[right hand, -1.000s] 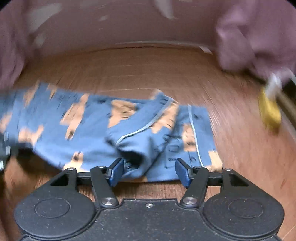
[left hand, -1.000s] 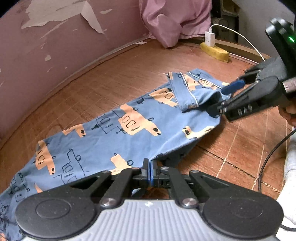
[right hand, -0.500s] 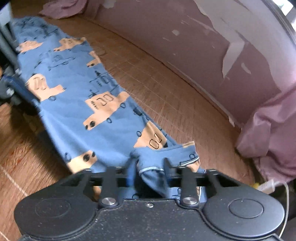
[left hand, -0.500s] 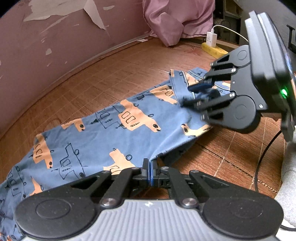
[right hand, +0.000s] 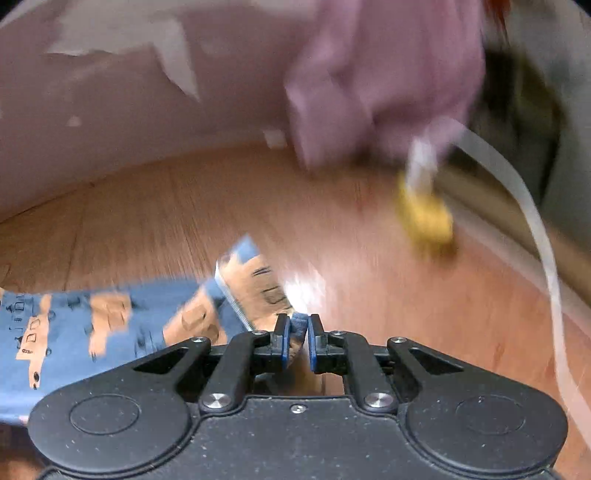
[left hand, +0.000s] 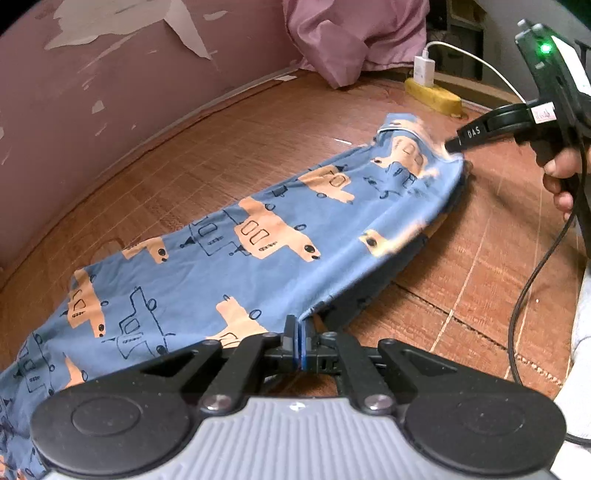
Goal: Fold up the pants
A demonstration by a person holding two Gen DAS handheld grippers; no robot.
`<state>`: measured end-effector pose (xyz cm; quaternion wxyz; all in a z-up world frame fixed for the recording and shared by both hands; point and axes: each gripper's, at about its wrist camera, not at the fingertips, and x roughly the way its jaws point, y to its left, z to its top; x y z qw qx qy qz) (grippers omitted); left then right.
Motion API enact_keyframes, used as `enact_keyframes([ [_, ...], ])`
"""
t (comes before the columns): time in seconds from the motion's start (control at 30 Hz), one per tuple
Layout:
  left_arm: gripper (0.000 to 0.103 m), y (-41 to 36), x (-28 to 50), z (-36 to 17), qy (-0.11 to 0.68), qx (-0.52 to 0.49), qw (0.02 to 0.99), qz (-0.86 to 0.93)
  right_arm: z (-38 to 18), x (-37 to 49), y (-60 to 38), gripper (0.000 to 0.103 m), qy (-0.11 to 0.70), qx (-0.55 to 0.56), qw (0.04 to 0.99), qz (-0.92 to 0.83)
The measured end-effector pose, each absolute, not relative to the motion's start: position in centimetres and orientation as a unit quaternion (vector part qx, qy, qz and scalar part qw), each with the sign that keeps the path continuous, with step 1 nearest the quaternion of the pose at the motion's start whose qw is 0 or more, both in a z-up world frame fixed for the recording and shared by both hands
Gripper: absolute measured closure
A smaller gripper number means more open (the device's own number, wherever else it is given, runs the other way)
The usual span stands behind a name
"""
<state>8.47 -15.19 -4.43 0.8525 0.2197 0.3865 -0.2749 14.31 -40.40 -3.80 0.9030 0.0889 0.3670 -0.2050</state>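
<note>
Blue pants (left hand: 236, 254) printed with orange trucks lie stretched across the wooden floor (left hand: 229, 147) in the left wrist view. My left gripper (left hand: 300, 341) is shut on the pants' near edge, lifting it slightly. My right gripper (left hand: 452, 146) appears at the far right end, pinching the waistband corner and pulling it out flat. In the blurred right wrist view the right gripper (right hand: 296, 341) is shut on a bit of the pants (right hand: 110, 325), whose waistband end (right hand: 255, 284) sticks up just past the fingers.
A peeling pink wall (left hand: 110, 92) runs along the left. A pink cloth heap (left hand: 351, 33) sits at the back, beside a yellow power strip (left hand: 432, 96) with a white charger and cable. A black cable (left hand: 535, 273) hangs at right, near a person's hand (left hand: 561, 181).
The right gripper closed on the folded-over waistband and pulled it away to the right, unfolding and stretching the pants. The left gripper kept its hold on the near edge.
</note>
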Motion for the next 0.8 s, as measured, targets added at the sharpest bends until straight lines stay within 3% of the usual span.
enact_keyframes([
  [0.13,0.094,-15.1,8.3,-4.3,0.389,0.222,0.848,-0.283,-4.2,14.1,-41.3,0.089,0.377,0.128,0.890,-0.222],
  [0.2,0.079,-14.5,8.6,-3.8,0.396,0.207,0.844,-0.297,-4.2,14.0,-41.4,0.070,0.381,0.130,0.885,-0.235],
  [0.23,0.061,-14.1,9.0,-3.4,0.400,0.192,0.843,-0.305,-4.2,13.8,-41.5,0.065,0.381,0.136,0.883,-0.238],
  [0.27,0.051,-13.6,9.6,-2.9,0.402,0.173,0.844,-0.311,-4.3,13.6,-41.6,0.056,0.378,0.143,0.883,-0.240],
  [0.4,0.036,-13.5,12.6,-1.0,0.385,0.167,0.859,-0.293,-3.8,13.2,-41.8,0.028,0.353,0.160,0.892,-0.233],
  [0.47,0.021,-14.6,14.2,-0.3,0.359,0.194,0.870,-0.277,-3.8,13.2,-41.8,0.022,0.344,0.166,0.899,-0.216],
  [0.57,0.019,-17.1,16.8,-0.4,0.331,0.248,0.863,-0.290,-4.0,14.7,-41.9,0.009,0.360,0.151,0.909,-0.149],
  [0.73,0.030,-20.9,19.4,-2.1,0.332,0.327,0.815,-0.344,-3.5,18.2,-42.6,0.012,0.348,0.102,0.931,-0.031],
  [0.8,0.035,-21.6,19.9,-2.8,0.338,0.338,0.805,-0.350,-3.6,19.0,-43.3,0.020,0.342,0.086,0.936,-0.022],
])
